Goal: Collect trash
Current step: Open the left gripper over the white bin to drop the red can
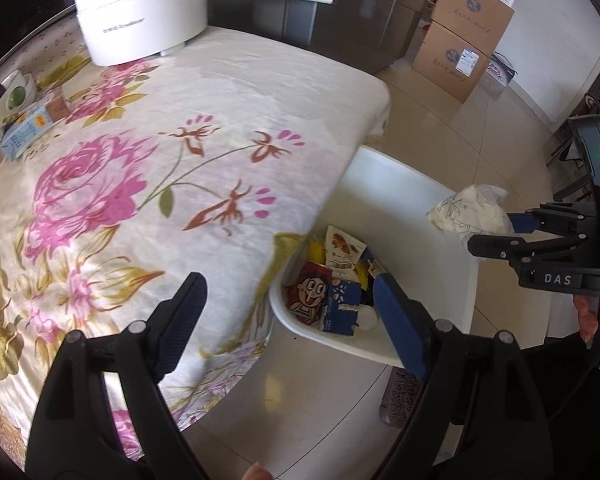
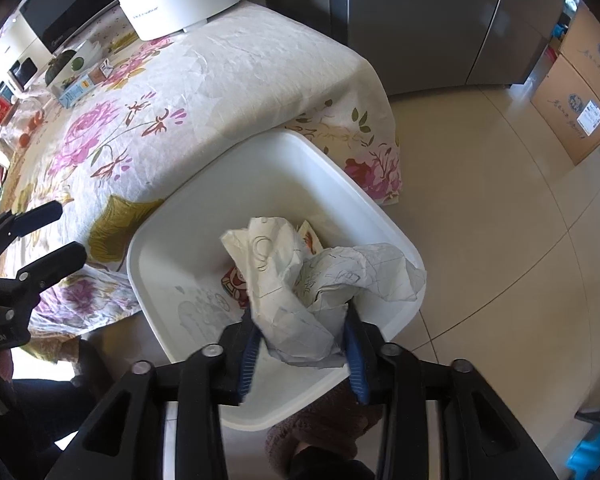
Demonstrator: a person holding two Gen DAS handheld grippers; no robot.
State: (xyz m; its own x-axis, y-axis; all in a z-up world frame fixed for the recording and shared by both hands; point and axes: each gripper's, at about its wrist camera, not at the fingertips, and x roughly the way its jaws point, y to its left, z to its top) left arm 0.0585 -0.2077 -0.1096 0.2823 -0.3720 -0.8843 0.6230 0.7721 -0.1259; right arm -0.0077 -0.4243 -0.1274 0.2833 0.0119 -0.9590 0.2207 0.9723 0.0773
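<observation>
Left wrist view: the left tool (image 1: 288,320) is spread wide and empty, its fingers straddling the tabletop (image 1: 228,92) edge and the white bin (image 1: 452,240). Wrappers (image 1: 332,280) lie in the bin. At three o'clock, the right tool (image 1: 496,232) holds crumpled paper (image 1: 468,208).

Right wrist view: the right tool (image 2: 300,344) has the paper (image 2: 300,292) between its pads, over the bin (image 2: 168,264); whether they still press, I cannot tell. At nine o'clock, the left tool (image 2: 66,232) is released.

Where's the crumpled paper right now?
The crumpled paper sits between the right gripper fingers, above the white bin beside the floral table.
</observation>
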